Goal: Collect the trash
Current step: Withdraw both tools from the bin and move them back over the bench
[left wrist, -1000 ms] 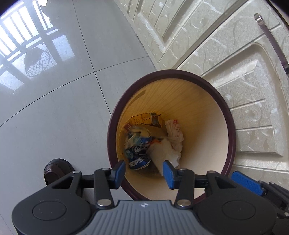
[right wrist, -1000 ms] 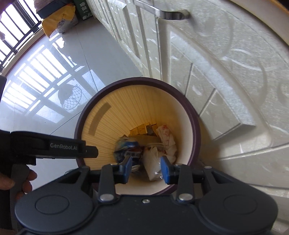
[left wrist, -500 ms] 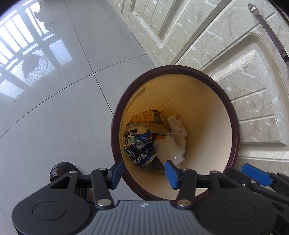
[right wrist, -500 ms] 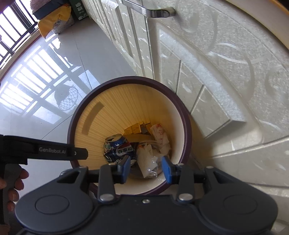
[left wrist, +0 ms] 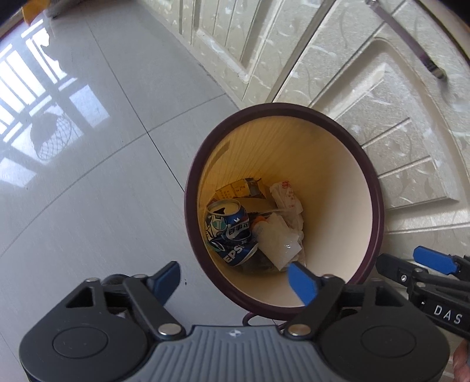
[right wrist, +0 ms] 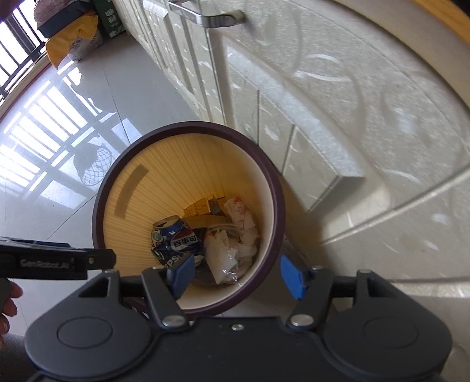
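A glossy grey tiled floor [left wrist: 97,182] spreads out from the waste bin, mirroring window bars and a netted shape, and cream embossed cabinet doors [left wrist: 390,123] with a metal bar handle [right wrist: 205,16] rise just behind the bin. Far from the bin, at the end of the cabinet row, a yellow sack [right wrist: 72,44] and a green carton [right wrist: 108,19] sit on the floor; their print is too small to read. The waste bin [left wrist: 191,188] itself is round, with a dark maroon rim and a ribbed cream-yellow inner wall, and it stands on the floor touching or almost touching the cabinet front. The collected trash lies at its bottom: a crushed blue Pepsi can [left wrist: 230,232], showing "EPSI" and Chinese characters, against the wall farthest from the cabinets; a clear plastic wrapper [left wrist: 279,244] beside it in the middle; a crumpled white paper with red print [left wrist: 286,199] nearest the cabinets; and a yellow cardboard carton [left wrist: 239,189] with unreadable small text at the back. The left gripper [left wrist: 235,280] hovers above the bin's near rim, its blue fingers [left wrist: 301,282] spread wide apart and holding nothing. The right gripper [right wrist: 238,276] hangs over the same rim, fingers [right wrist: 182,274] likewise wide apart and empty. Each gripper shows in the other's view: one arm reads "GenRobot.AI", the other "DAS".
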`<move>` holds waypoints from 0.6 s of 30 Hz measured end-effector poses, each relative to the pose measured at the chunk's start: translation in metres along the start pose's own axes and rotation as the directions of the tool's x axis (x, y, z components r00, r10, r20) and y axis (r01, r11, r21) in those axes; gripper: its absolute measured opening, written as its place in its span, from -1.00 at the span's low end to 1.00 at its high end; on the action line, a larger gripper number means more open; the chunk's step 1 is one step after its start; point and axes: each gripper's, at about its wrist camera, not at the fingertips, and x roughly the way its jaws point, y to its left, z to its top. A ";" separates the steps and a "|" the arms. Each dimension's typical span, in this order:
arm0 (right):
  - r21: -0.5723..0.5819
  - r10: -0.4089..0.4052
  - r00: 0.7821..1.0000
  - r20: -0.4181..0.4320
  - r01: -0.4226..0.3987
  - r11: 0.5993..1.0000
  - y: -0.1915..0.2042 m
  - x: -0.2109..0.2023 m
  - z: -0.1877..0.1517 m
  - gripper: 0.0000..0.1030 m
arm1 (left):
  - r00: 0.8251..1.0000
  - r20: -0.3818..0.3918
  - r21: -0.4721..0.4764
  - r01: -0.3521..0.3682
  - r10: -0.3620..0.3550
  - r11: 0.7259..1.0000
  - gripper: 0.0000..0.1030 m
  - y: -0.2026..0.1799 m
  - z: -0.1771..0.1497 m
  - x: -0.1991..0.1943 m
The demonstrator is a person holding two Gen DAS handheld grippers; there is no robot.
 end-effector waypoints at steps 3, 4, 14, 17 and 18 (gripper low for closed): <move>0.011 -0.009 1.000 0.009 0.009 1.000 -0.002 -0.005 -0.004 0.40 | 0.999 0.027 0.033 -0.025 0.024 0.999 0.80 -0.002 -0.003 -0.005; 0.015 -0.010 1.000 0.009 0.010 1.000 -0.003 -0.006 -0.005 0.41 | 0.999 0.035 0.040 -0.033 0.032 0.999 0.84 -0.001 -0.004 -0.007; 0.062 -0.026 0.999 0.036 0.023 0.998 -0.012 -0.016 -0.020 0.77 | 0.993 0.096 0.097 -0.077 0.068 0.992 1.00 0.004 -0.017 -0.022; 0.058 -0.045 0.998 0.044 0.043 0.997 -0.012 -0.018 -0.026 0.91 | 0.993 0.095 0.088 -0.073 0.064 0.993 1.00 0.009 -0.020 -0.025; 0.055 -0.052 0.998 0.047 0.049 0.997 -0.012 -0.019 -0.027 0.95 | 0.993 0.095 0.089 -0.072 0.063 0.993 1.00 0.010 -0.022 -0.026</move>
